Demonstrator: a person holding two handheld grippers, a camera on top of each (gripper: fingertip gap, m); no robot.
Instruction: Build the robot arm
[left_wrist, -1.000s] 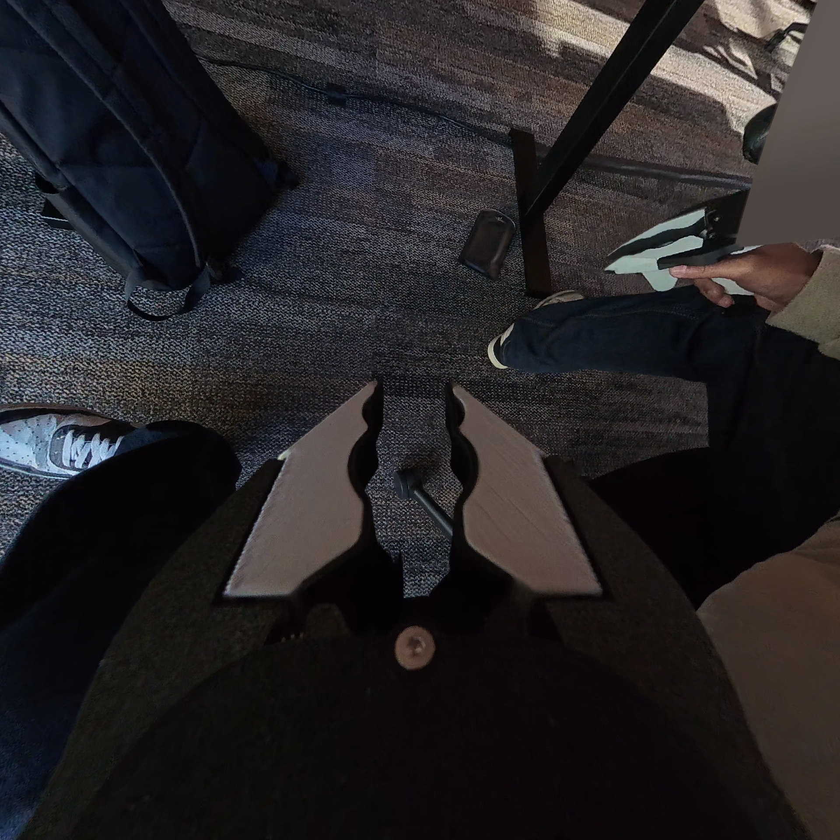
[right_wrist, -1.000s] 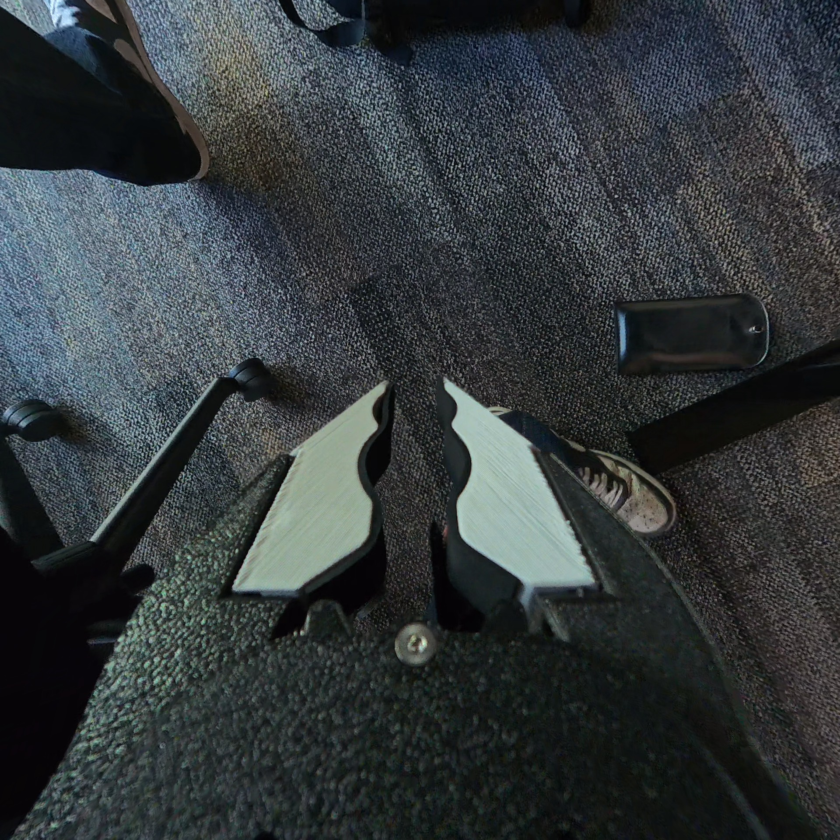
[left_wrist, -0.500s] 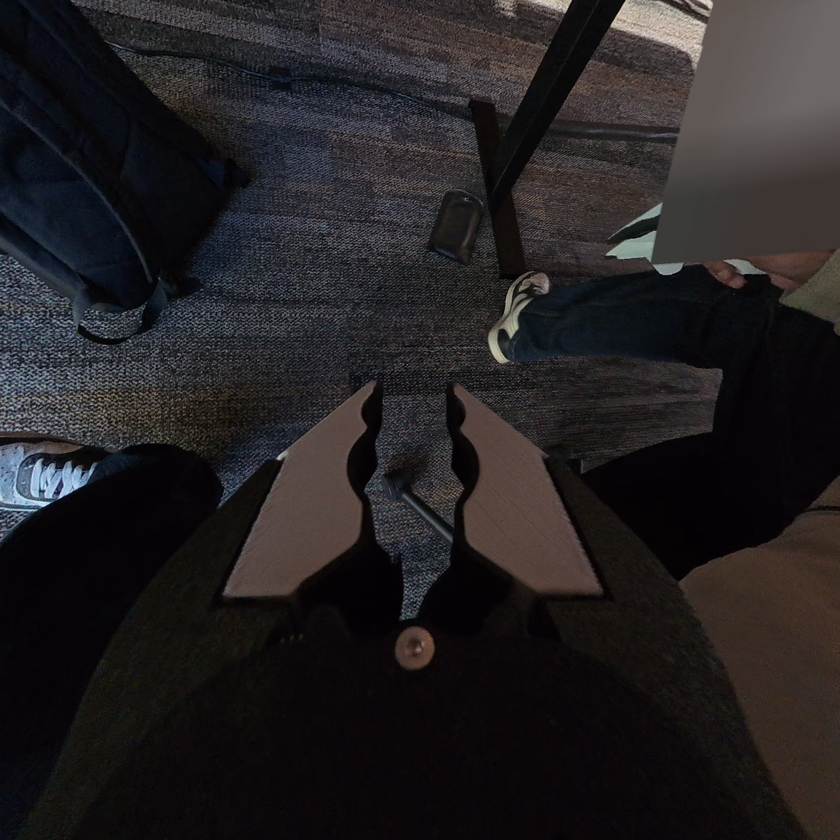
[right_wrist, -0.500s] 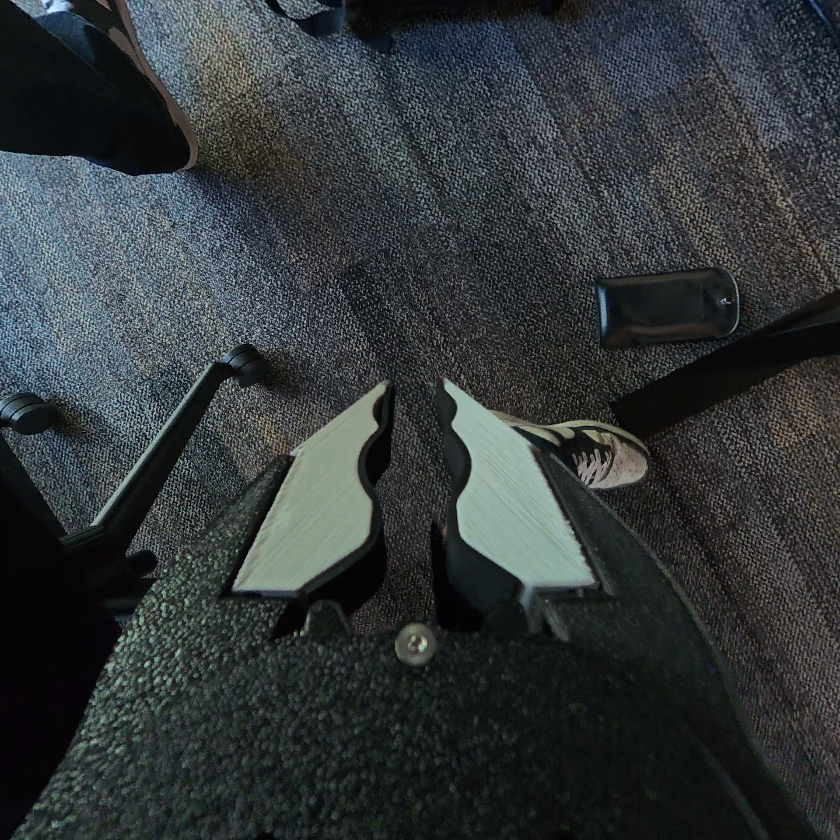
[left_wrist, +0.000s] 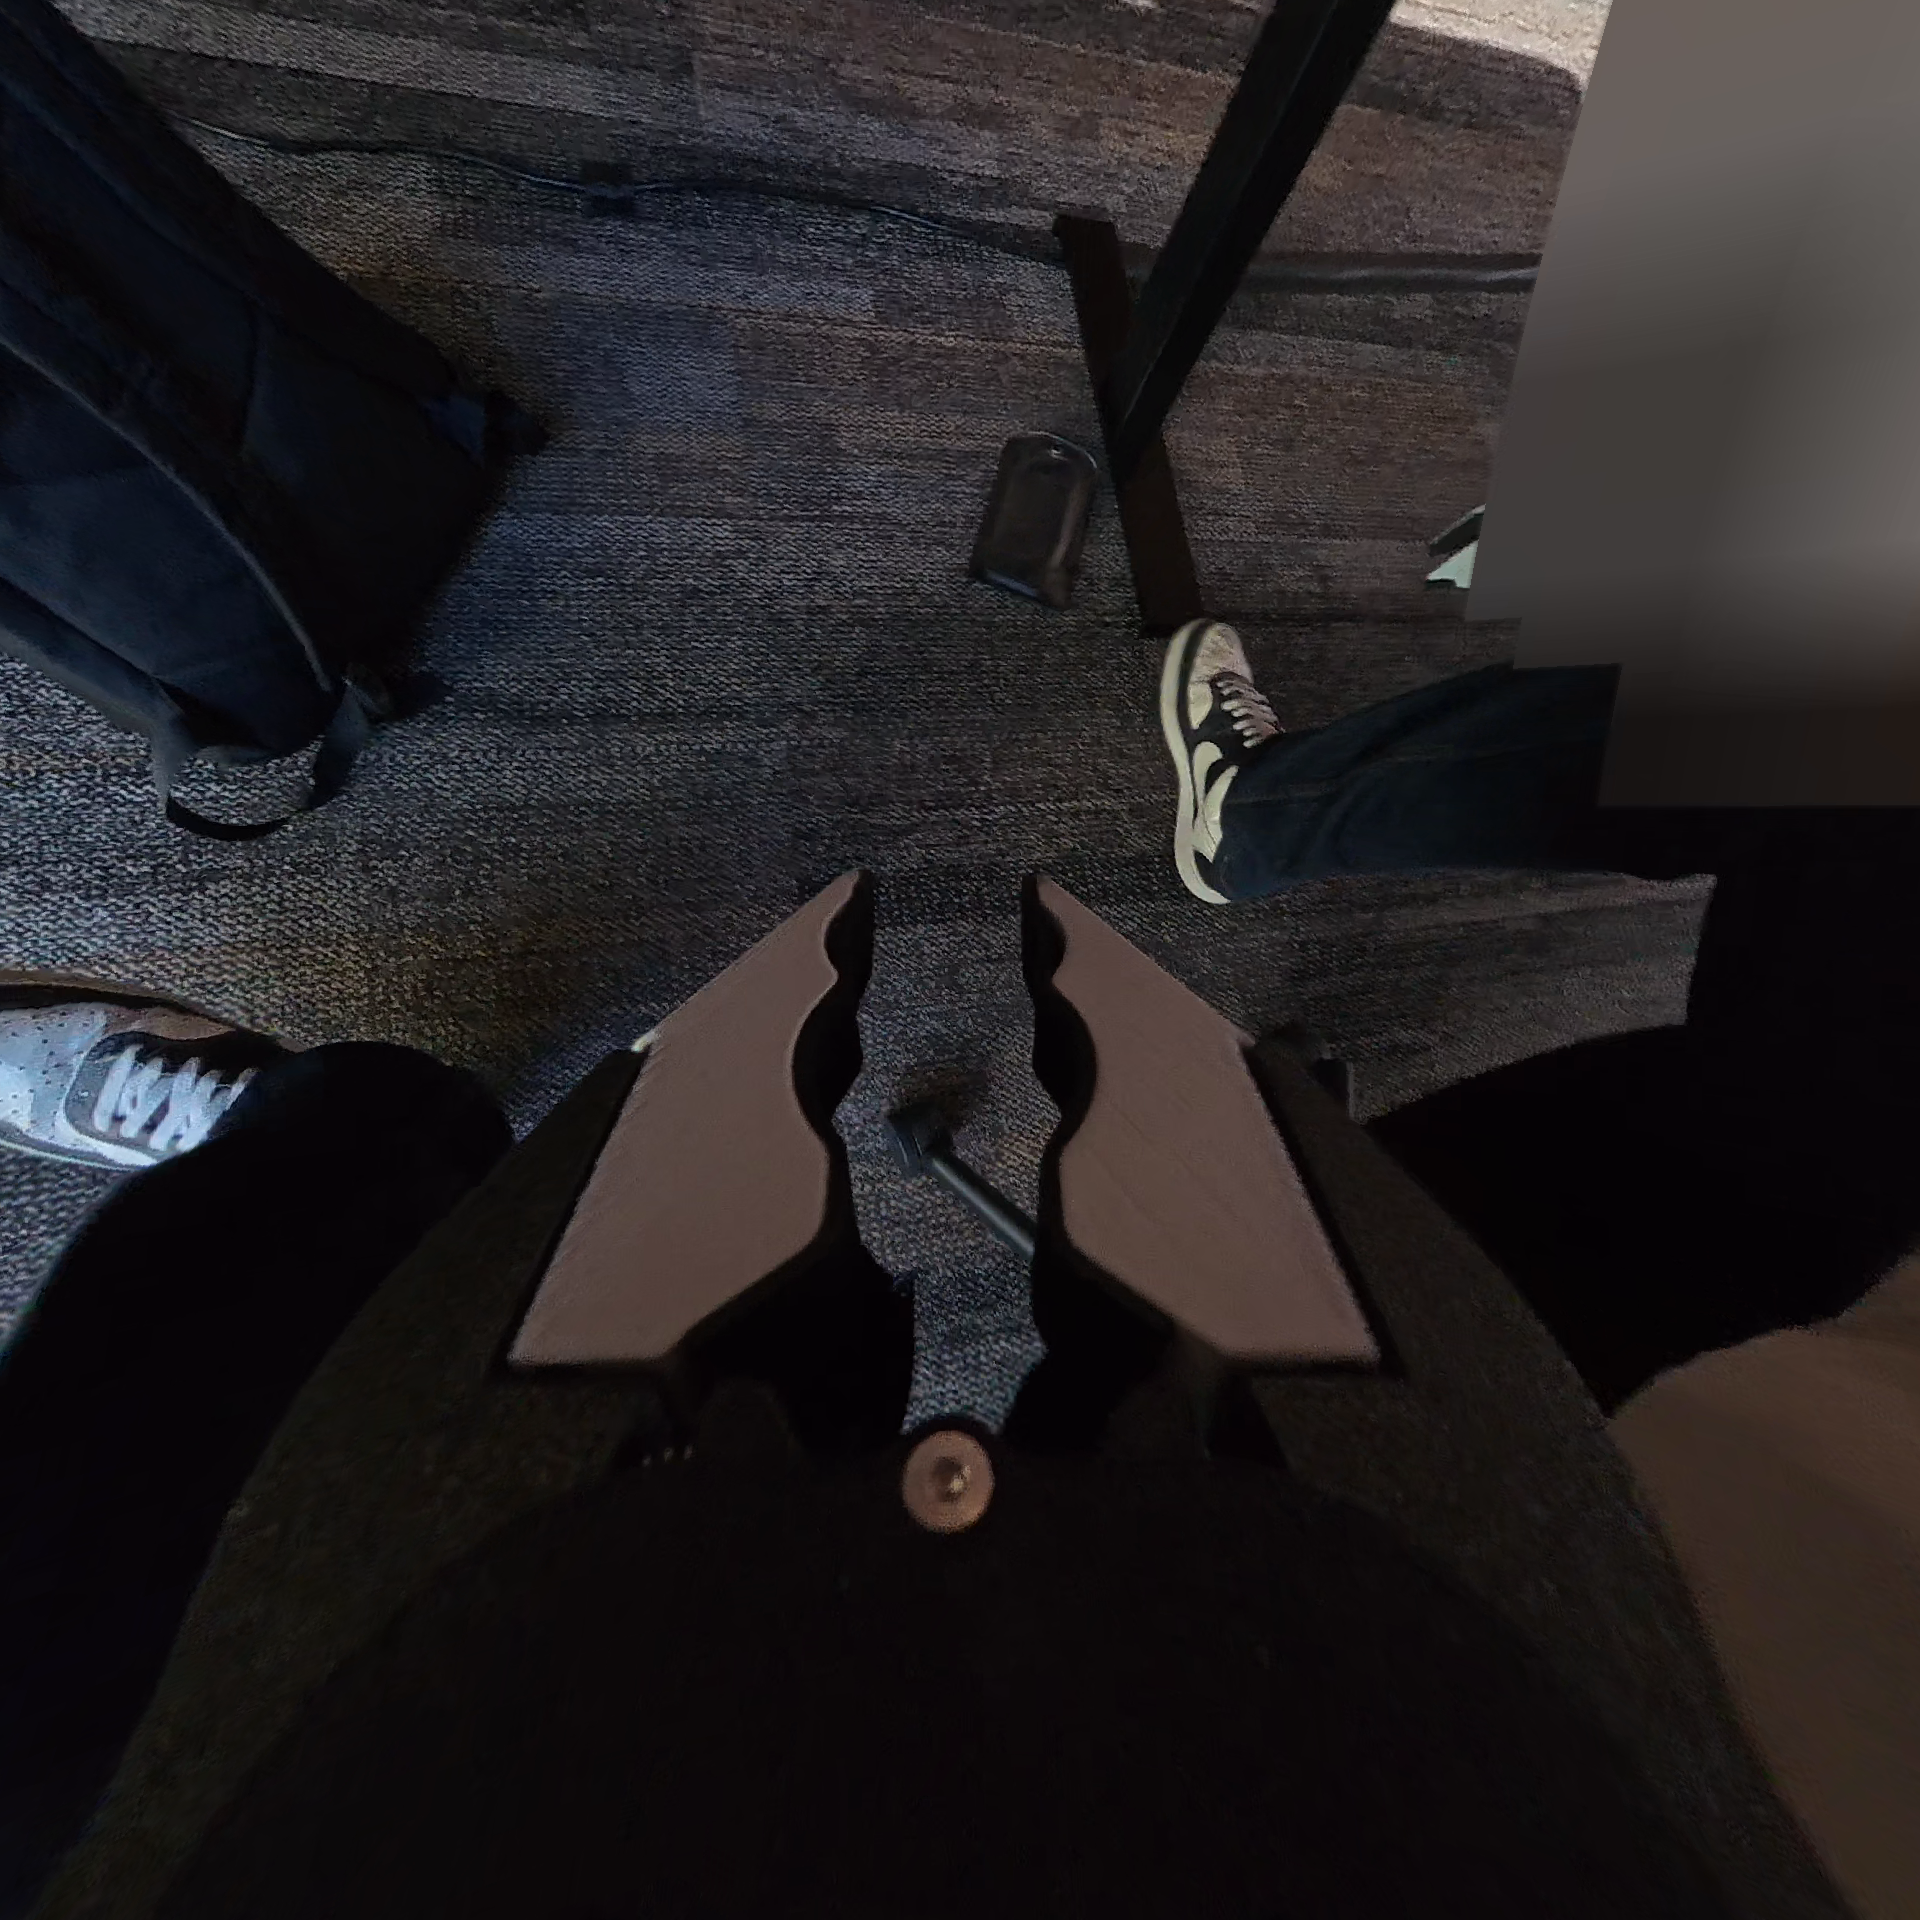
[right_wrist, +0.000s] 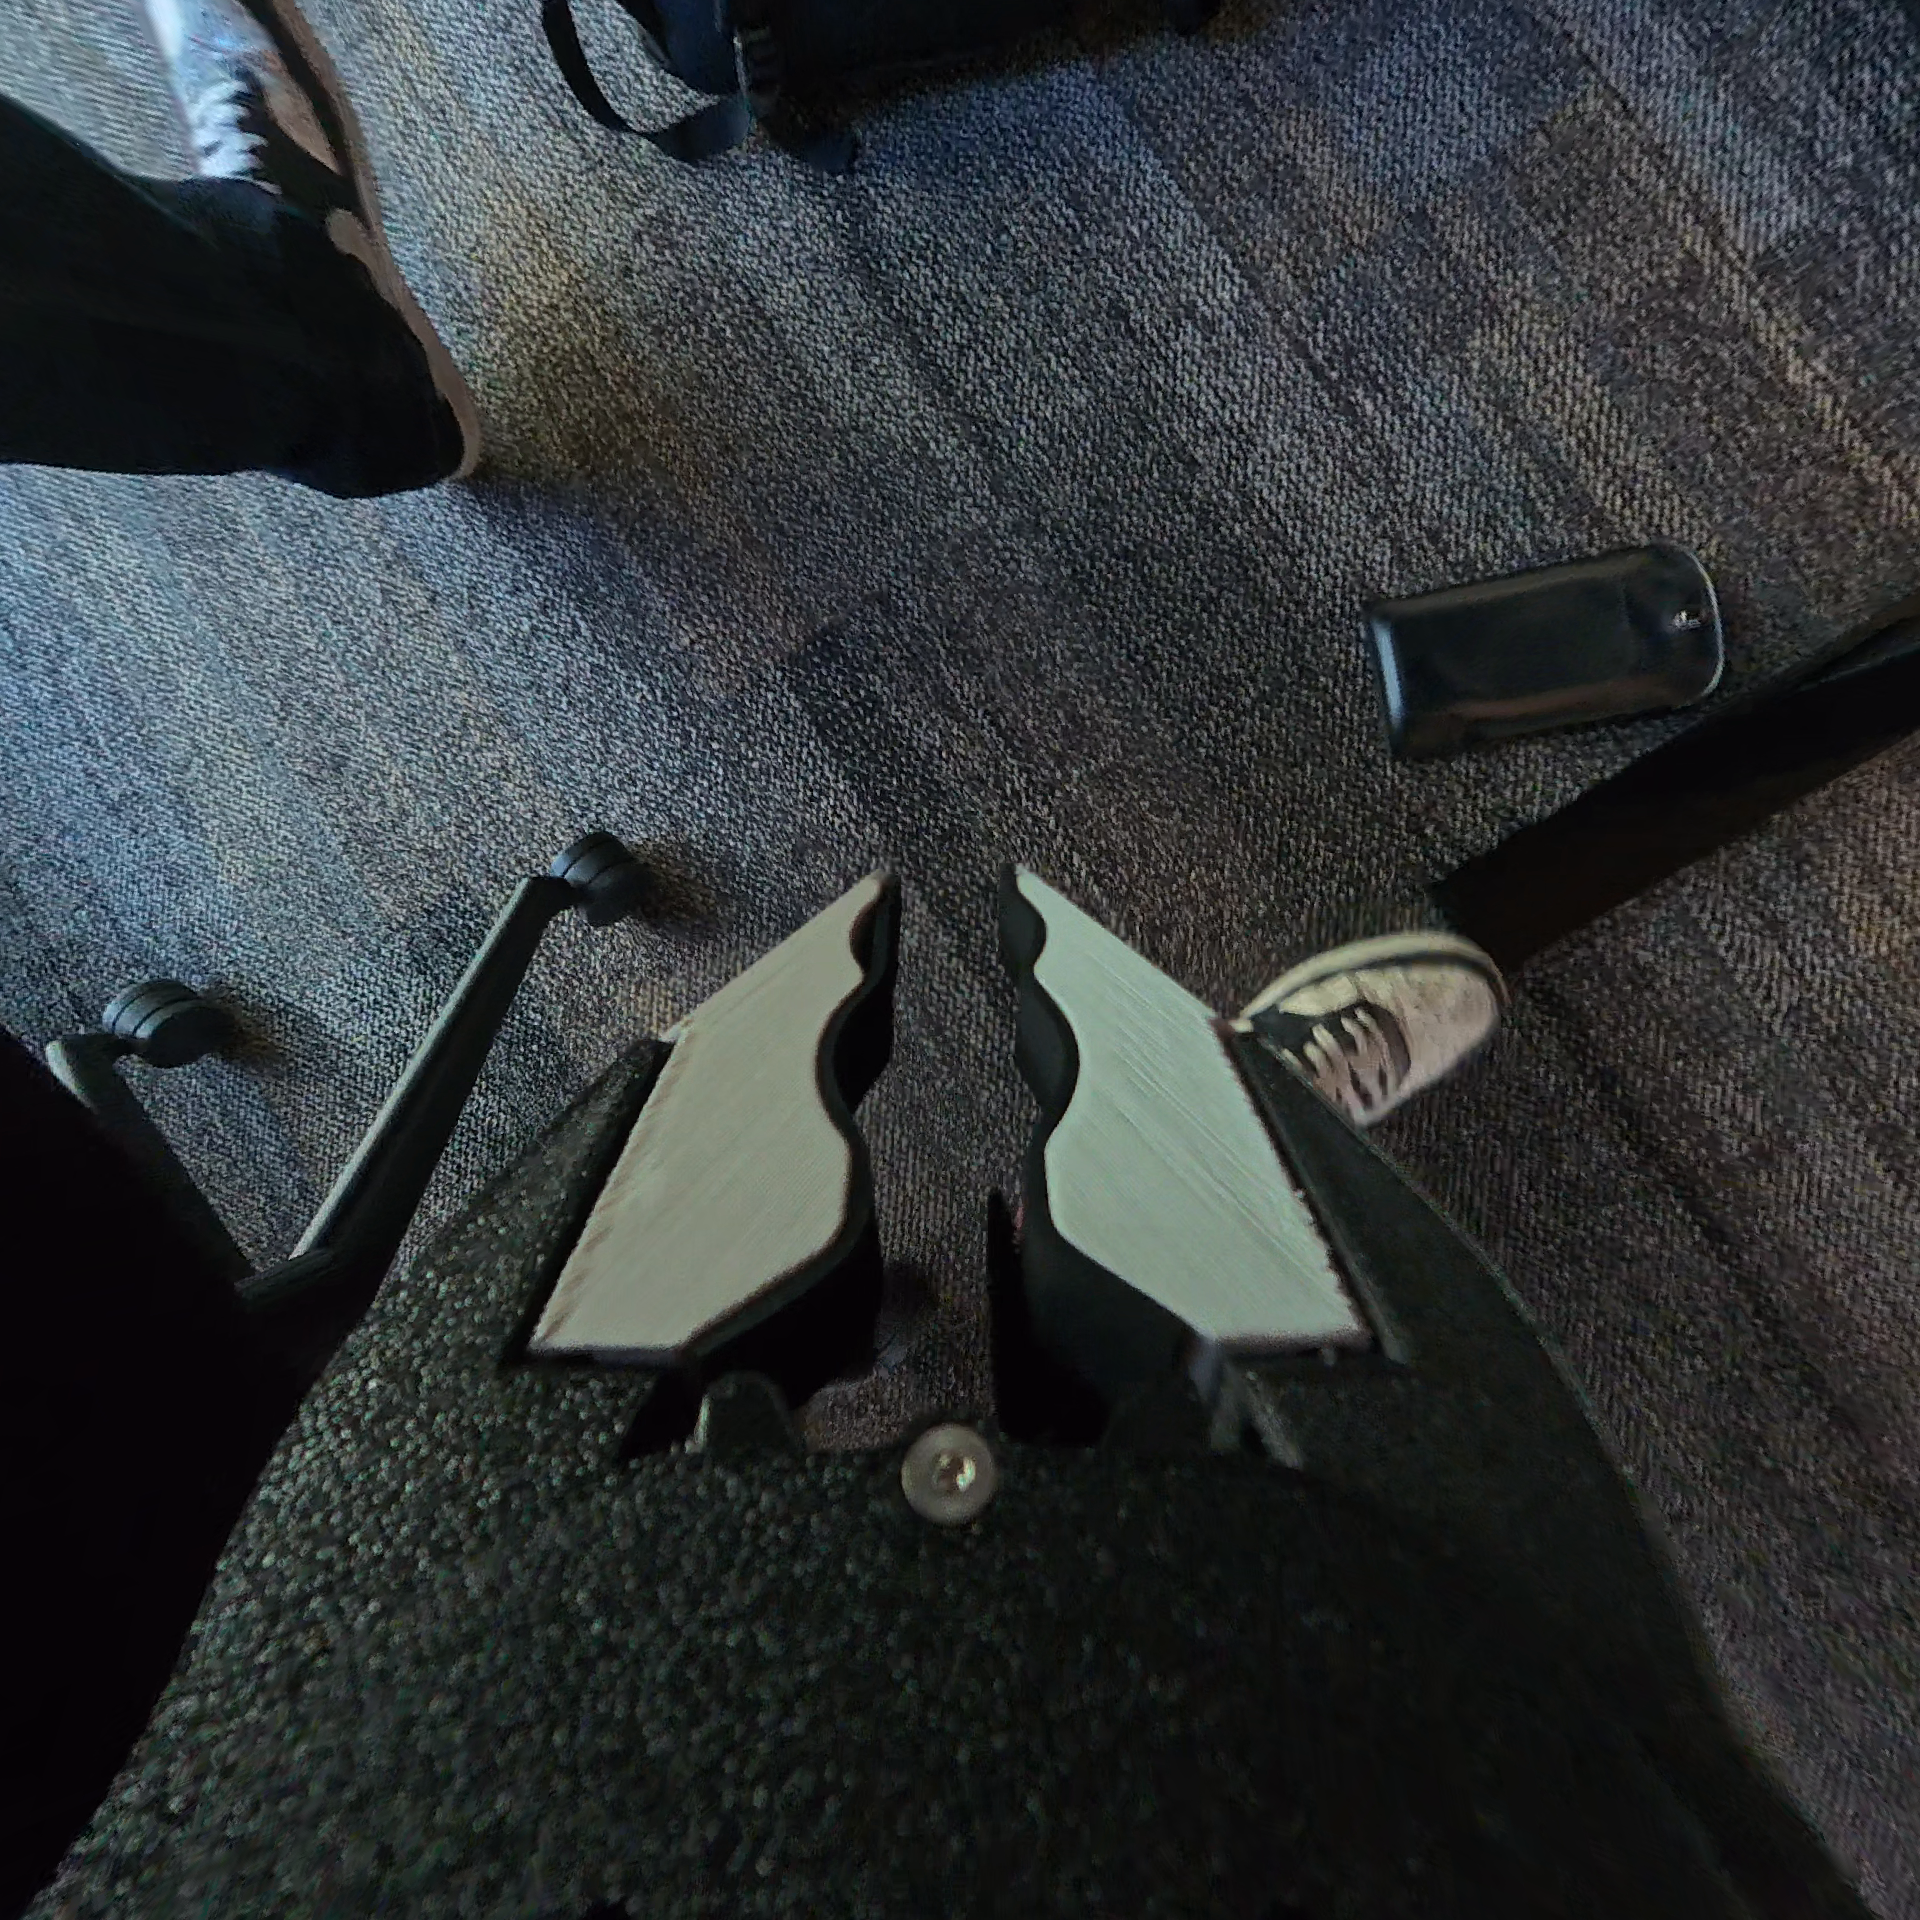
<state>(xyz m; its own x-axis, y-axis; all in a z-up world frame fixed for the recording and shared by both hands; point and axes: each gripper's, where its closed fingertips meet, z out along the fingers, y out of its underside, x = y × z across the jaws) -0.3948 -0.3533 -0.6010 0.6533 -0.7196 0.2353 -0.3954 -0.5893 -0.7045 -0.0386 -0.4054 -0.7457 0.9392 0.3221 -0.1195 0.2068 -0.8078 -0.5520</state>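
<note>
My left gripper (left_wrist: 945, 894) points down at a grey carpet (left_wrist: 727, 644), its jaws a little apart and empty. A black chair leg with a caster (left_wrist: 920, 1132) lies on the floor below the gap between the fingers. My right gripper (right_wrist: 948, 888) also points down at the carpet (right_wrist: 1039, 416), jaws slightly apart and empty. A small black pouch (right_wrist: 1548, 660) lies on the carpet to its upper right; it also shows in the left wrist view (left_wrist: 1034, 514). Neither gripper touches anything.
A dark backpack (left_wrist: 177, 436) stands at the left. A black table leg and foot (left_wrist: 1143, 416) stand by the pouch. A person's sneakers (left_wrist: 1210, 758) (left_wrist: 114, 1081) and dark trouser legs are near. Chair legs with casters (right_wrist: 592, 868) lie left of the right gripper. Some 40 cm of space lies between my two pairs of fingers.
Both views have pulled back and shifted slightly: the pouch, table leg and backpack sit farther off. The right-hand foot has turned and moved. The other gripper and hand are now hidden.
</note>
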